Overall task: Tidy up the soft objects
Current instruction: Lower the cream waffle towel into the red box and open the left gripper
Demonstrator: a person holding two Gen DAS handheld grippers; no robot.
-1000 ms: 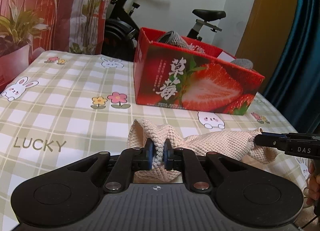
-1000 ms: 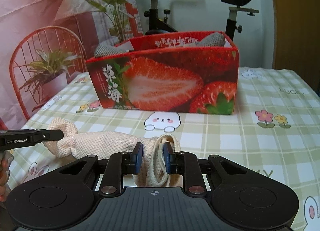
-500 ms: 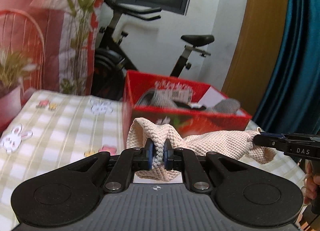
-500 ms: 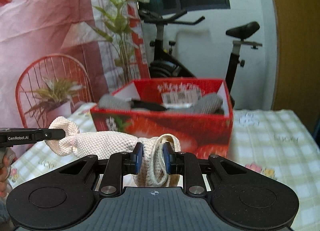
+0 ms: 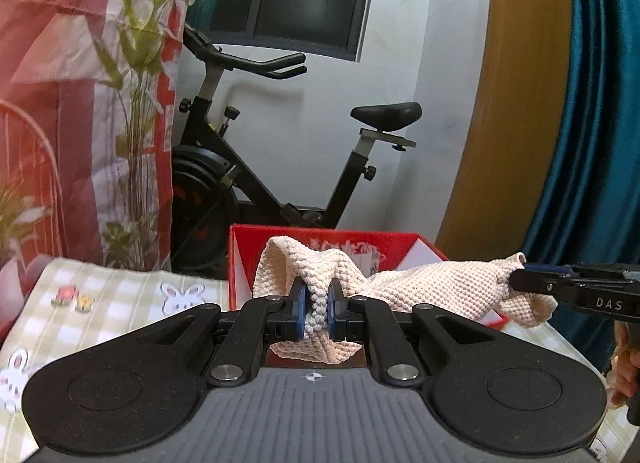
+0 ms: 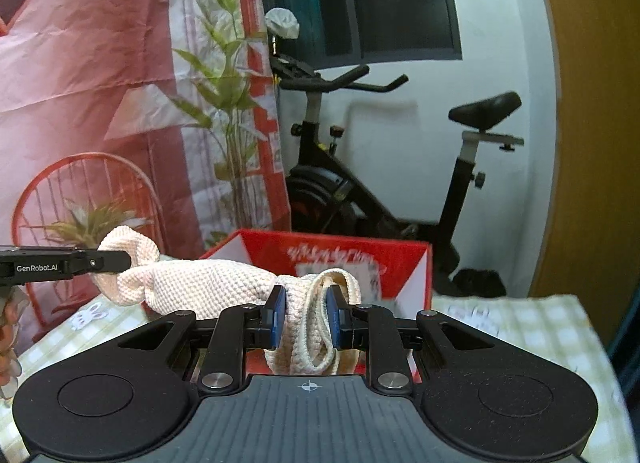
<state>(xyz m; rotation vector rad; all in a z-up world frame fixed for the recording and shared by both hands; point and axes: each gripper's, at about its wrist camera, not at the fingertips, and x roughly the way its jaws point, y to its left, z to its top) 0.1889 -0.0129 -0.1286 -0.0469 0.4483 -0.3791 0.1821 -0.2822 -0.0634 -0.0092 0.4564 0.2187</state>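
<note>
The left gripper (image 5: 317,313) and the right gripper (image 6: 306,317) are each clamping one end of the cream knitted cloth (image 5: 432,283), which is hanging stretched between them above the table (image 5: 104,299), in front of the open red box (image 6: 404,259) near its far edge.

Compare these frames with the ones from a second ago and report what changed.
Both grippers lifted the cream knitted cloth off the checked tablecloth and carried it toward the red box, which now sits low, behind it. Unchanged: left gripper and right gripper each pinch an end; nothing released.
</note>
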